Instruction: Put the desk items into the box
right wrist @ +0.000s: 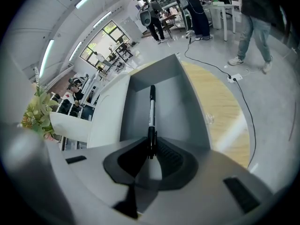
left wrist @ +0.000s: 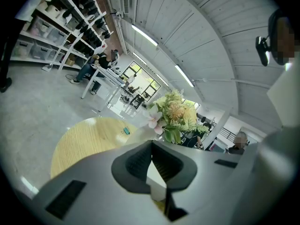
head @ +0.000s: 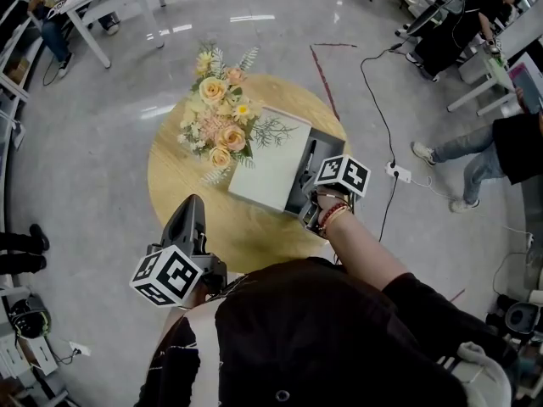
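Round pale wood-grain surface (head: 182,206) on glossy grey floor (head: 102,108). Clamps slim black pen (right wrist: 151,116) in right tongs (right wrist: 151,148) over matte grey rectangular box (right wrist: 180,104); left tongs (left wrist: 152,144) pressed together, empty.

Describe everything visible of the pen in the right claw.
The pen is slim, plastic-looking: black at both ends, white barrel between. The right claw pinches its near end, and it points lengthwise into the open compartment of the grey box. Whether its far tip touches the box floor cannot be told.
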Tool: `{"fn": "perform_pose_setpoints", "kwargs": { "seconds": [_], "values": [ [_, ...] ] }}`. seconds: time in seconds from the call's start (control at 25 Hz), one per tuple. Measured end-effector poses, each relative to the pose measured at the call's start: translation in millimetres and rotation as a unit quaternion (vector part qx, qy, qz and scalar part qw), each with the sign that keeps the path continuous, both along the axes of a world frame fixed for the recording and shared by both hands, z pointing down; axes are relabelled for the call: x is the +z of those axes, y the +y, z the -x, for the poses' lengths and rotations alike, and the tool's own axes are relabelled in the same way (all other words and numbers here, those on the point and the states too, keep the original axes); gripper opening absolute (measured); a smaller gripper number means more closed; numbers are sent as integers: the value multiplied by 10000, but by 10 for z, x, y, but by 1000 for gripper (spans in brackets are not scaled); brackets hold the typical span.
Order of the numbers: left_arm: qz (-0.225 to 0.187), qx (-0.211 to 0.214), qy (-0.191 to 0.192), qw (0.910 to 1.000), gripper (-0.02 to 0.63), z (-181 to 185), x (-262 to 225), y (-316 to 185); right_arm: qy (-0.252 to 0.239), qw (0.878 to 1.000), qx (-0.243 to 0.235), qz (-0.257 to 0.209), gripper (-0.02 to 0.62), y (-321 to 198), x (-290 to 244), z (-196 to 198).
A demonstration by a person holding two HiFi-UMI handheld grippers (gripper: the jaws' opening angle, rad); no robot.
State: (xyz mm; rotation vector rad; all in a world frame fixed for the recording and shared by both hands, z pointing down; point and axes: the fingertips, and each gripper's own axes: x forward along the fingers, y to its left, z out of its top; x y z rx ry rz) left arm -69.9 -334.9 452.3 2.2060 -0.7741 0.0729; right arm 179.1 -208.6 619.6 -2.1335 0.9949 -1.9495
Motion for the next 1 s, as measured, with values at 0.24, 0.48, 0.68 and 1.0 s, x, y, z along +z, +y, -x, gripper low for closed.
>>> {"fn": "perform_pose_setpoints", "kwargs": {
  "seconds": [0.24,0.48,0.68,1.0],
  "values": [
    [-16,-4,-22,10000,11,-14,-16,16,-66,10000,-21,2,67,3,12,4],
    [-15,-17,-47,10000,11,-11,2,14,-109,9999,-97,9,77,-27,41,14],
    [-19,-37,-43,10000,11,-1,-3,14,-124,9999,-113,16,77,-27,51,25],
    [9,-90,-18,10000,11,34,-6,6,-135,9998,-118,44,77,-30,51,40]
  ]
}}
